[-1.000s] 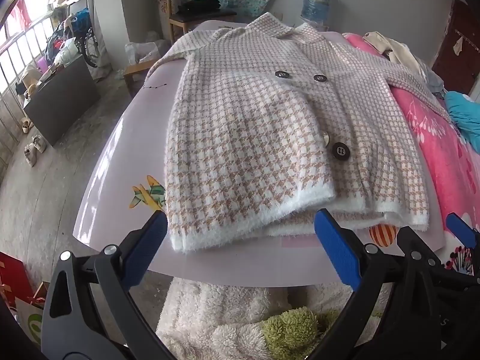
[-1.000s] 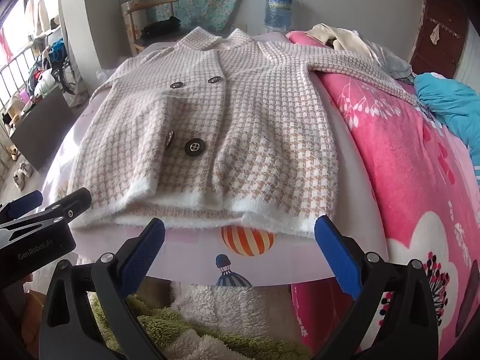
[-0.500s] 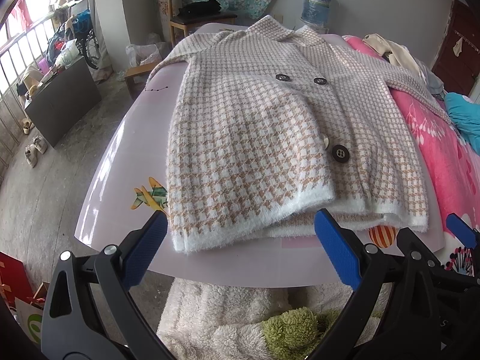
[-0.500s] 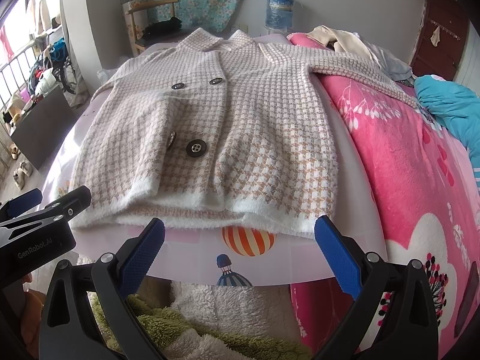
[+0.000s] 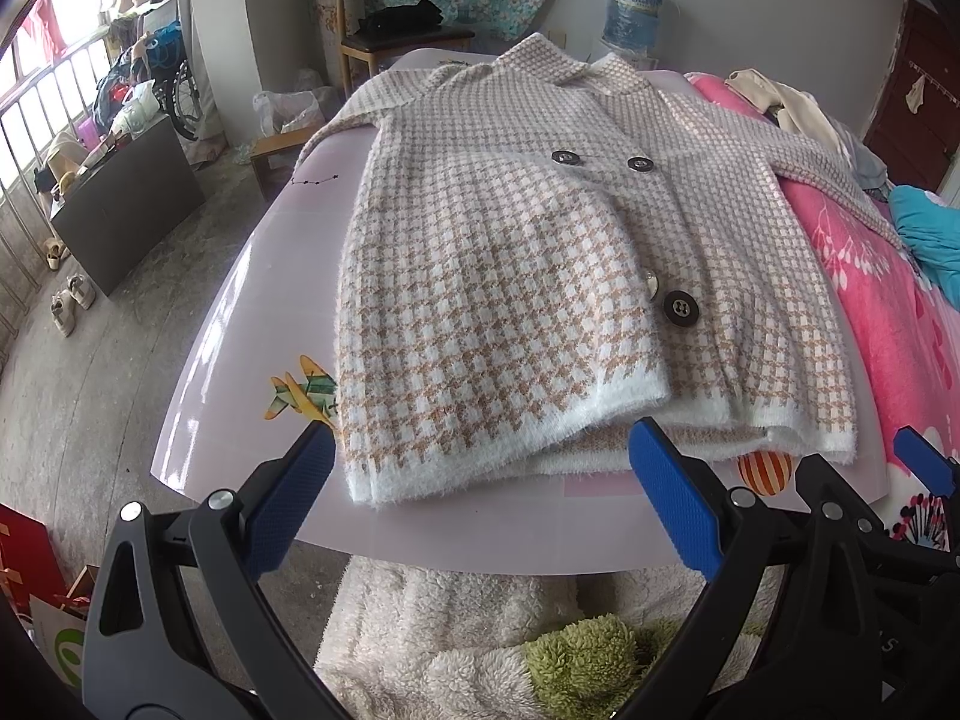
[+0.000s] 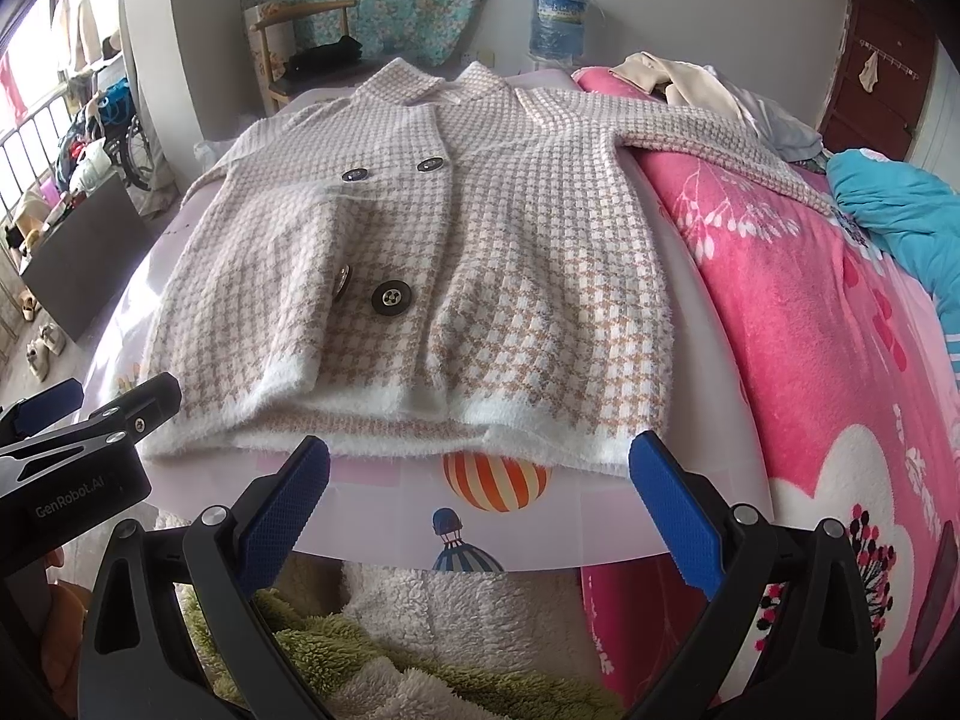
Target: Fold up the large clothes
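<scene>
Bright daylight from left window (image 5: 36,78); sharp focus; fisheye-warped, dark corners.

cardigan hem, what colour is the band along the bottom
White and fluffy, below the tan-and-white houndstooth cardigan; clearest in the right wrist view.

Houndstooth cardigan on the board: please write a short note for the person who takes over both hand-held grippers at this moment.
Left hand-held gripper: open, holding nothing, in front of the hem's left part.
Right hand-held gripper: open, holding nothing, in front of the hem's right part.
Houndstooth cardigan: flat, front up, buttoned, on the pale folding board. Right sleeve stretches out over the pink blanket; left sleeve hangs off the board's far left edge.
Done: garment is laid out.
Left: no fold is visible; sleeves and body remain.
</scene>
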A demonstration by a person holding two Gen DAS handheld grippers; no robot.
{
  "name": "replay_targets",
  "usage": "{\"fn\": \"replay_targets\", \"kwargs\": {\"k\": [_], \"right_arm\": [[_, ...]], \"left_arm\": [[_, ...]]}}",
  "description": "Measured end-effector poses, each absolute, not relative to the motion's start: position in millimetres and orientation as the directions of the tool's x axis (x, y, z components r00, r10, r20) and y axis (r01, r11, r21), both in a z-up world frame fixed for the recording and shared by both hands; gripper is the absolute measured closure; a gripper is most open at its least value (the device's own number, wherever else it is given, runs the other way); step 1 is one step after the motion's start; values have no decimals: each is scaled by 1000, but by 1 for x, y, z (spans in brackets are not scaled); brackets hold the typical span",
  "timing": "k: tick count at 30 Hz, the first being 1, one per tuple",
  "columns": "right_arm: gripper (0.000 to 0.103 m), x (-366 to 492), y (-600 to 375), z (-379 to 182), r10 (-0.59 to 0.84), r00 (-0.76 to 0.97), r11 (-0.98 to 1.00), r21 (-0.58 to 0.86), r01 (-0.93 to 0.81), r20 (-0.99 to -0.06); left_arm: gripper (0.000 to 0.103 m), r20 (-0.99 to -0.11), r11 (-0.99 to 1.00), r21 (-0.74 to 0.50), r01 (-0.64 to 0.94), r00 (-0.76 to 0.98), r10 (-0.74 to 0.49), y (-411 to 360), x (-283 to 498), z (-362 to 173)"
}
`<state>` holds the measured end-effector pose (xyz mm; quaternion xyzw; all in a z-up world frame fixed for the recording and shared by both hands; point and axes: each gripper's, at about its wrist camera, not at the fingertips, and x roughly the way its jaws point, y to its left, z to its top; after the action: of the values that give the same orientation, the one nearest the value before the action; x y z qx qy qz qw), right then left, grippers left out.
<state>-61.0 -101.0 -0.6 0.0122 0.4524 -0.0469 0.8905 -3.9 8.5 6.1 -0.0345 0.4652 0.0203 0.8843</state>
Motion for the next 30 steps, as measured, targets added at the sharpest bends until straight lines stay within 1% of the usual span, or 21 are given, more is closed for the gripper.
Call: {"fn": "replay_targets", "kwargs": {"k": [24, 30], "right_arm": [[5, -58, -102, 4, -83, 587, 995, -32, 97, -806], [5, -49, -101, 6, -90, 586, 994, -39, 100, -805]], "left_arm": [[8, -821, 997, -42, -69, 572, 5, 14, -3, 22], [8, -821, 997, -43, -70, 570, 4, 19, 10, 26]]}}
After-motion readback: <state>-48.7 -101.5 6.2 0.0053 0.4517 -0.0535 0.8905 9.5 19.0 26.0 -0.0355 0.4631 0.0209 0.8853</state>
